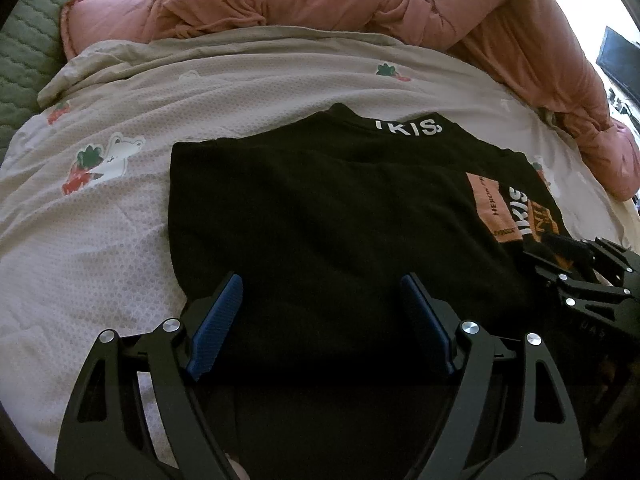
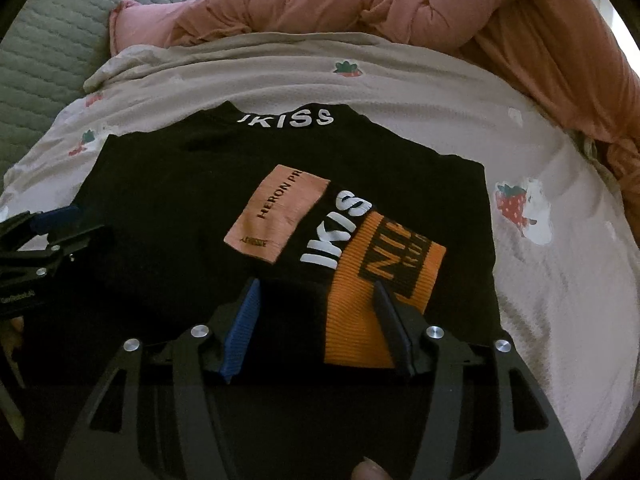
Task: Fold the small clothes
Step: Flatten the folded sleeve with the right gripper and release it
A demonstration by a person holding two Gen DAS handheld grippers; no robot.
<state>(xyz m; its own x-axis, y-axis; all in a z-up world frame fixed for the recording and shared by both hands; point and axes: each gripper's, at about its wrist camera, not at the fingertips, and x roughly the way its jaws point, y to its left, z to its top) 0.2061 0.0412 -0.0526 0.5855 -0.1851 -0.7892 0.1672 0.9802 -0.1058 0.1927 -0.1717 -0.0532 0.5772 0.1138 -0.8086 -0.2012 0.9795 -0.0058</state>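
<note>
A black top (image 1: pixel 320 200) lies folded flat on the bed, with white "IKISS" lettering at its collar (image 2: pixel 286 118). A sleeve is folded across it, showing a pink patch (image 2: pixel 276 216) and an orange ribbed cuff (image 2: pixel 352 320). My left gripper (image 1: pixel 320 284) stands open over the top's near edge, nothing between its blue pads (image 1: pixel 218 320). My right gripper (image 2: pixel 316 286) is open too, low over the near right part. Its right finger (image 2: pixel 394 320) lies above the orange cuff, and the pads are not pressing on it. Each gripper shows at the edge of the other's view, the right gripper (image 1: pixel 548 256) and the left gripper (image 2: pixel 48 224).
The top rests on a pale sheet (image 1: pixel 100 220) printed with strawberries and bears. A bunched pink quilt (image 1: pixel 360 0) runs along the far side and down the right. A green quilted mattress (image 1: pixel 28 40) shows at the far left. A dark screen (image 1: pixel 620 60) stands at the right.
</note>
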